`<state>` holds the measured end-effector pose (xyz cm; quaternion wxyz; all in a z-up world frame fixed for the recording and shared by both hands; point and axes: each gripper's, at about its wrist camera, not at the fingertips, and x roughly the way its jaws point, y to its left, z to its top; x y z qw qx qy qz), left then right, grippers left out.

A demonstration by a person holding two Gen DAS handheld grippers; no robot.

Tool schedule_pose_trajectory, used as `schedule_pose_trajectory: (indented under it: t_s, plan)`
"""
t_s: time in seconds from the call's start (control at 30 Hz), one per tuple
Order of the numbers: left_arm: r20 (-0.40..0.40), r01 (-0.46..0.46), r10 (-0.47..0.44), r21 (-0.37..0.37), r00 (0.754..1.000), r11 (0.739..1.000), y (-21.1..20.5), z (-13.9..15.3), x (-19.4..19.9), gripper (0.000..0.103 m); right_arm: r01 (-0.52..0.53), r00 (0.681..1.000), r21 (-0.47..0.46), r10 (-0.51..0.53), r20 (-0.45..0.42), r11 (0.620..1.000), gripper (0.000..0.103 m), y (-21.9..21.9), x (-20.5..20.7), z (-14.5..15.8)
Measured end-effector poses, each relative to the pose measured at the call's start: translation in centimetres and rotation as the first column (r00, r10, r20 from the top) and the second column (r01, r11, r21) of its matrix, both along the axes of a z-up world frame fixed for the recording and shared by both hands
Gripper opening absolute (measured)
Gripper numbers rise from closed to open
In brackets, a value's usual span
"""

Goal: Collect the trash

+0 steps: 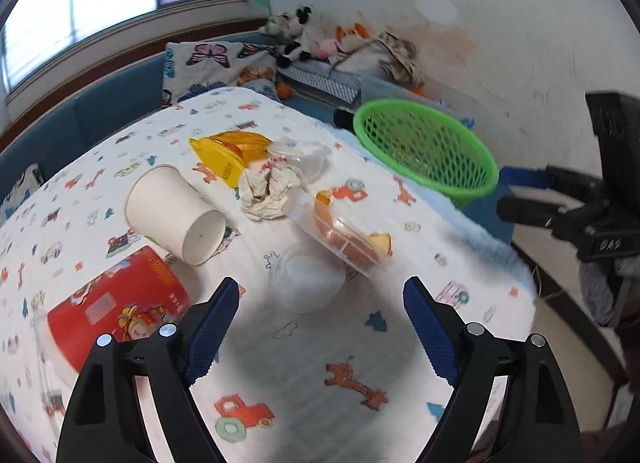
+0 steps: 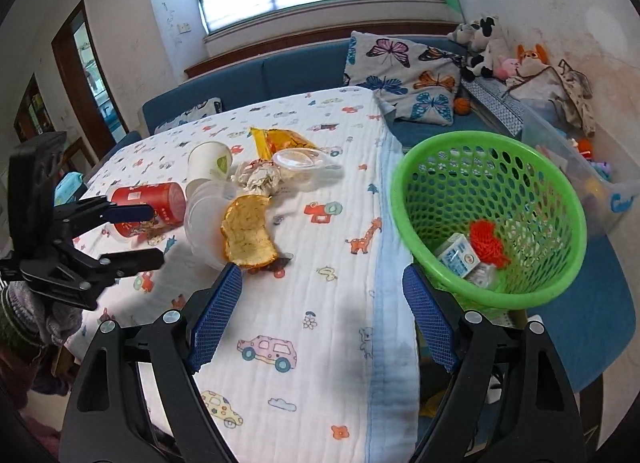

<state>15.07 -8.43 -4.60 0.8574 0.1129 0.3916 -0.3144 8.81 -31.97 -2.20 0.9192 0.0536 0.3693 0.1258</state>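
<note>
Both pairs of blue-padded fingers stand wide apart with nothing between them: the left gripper (image 1: 322, 303) hangs over the near part of the table (image 1: 400, 343), its tips framing a clear plastic cup (image 1: 308, 277) lying on the patterned cloth, while the right gripper (image 2: 322, 291) waits near the table's right edge, just beside the green basket (image 2: 416, 191). The step in hand looks like a pick of that clear cup, so the left pads should come down on either side of its wall and close gently (thin plastic will buckle or skid if pinched hard). Just beyond it lie a clear tube with orange peel (image 1: 344, 229), a crumpled paper wad (image 1: 270, 191), a white paper cup (image 1: 176, 213) and, to the left, a red can (image 1: 116, 303); the yellow wrapper (image 1: 230, 153) lies farthest. The approach should avoid nudging the tube. The basket, off the right edge, already holds a small carton (image 2: 460, 257) and a red net (image 2: 486, 243).
</note>
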Motion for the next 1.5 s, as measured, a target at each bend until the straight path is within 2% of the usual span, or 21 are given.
schedule_pose_trajectory:
  t_s: [0.07,0.37,0.7,0.87,1.1,1.17,1.5]
  plan:
    - [-0.014,0.030,-0.030,0.005,0.999,1.000,-0.3,-0.5,0.4,0.085,0.000,1.000,0.002,0.000,-0.006,1.000,0.083,0.0,0.0,-0.2]
    - [0.044,0.120,-0.123,0.057,0.991,0.991,-2.6,-0.7,1.4,0.086,-0.013,1.000,0.003,0.014,-0.025,1.000,0.083,0.2,0.6,-0.8]
    - [0.030,0.064,-0.064,0.007,0.998,0.998,-0.7,-0.4,0.9,0.086,-0.070,0.995,0.043,0.073,-0.072,0.997,0.082,1.2,2.8,-1.8]
    - [0.010,0.013,-0.013,-0.020,1.000,1.000,1.0,-0.6,0.5,0.086,-0.129,0.984,0.122,0.143,-0.105,0.984,0.063,2.6,4.4,-2.1]
    - [-0.001,-0.015,0.015,-0.036,1.000,0.999,2.3,-0.8,0.0,0.086,-0.233,0.958,0.148,0.253,-0.133,0.961,0.044,5.6,6.1,-2.5]
    - [-0.001,-0.021,0.021,-0.034,1.000,0.999,2.4,-0.8,-0.1,0.086,-0.247,0.953,0.150,0.268,-0.142,0.957,0.036,6.1,6.5,-2.8]
    - [-0.038,-0.044,0.042,-0.045,0.998,0.998,2.8,-1.8,-0.1,0.086,-0.260,0.938,0.238,0.304,-0.169,0.936,0.024,6.5,8.2,-3.6]
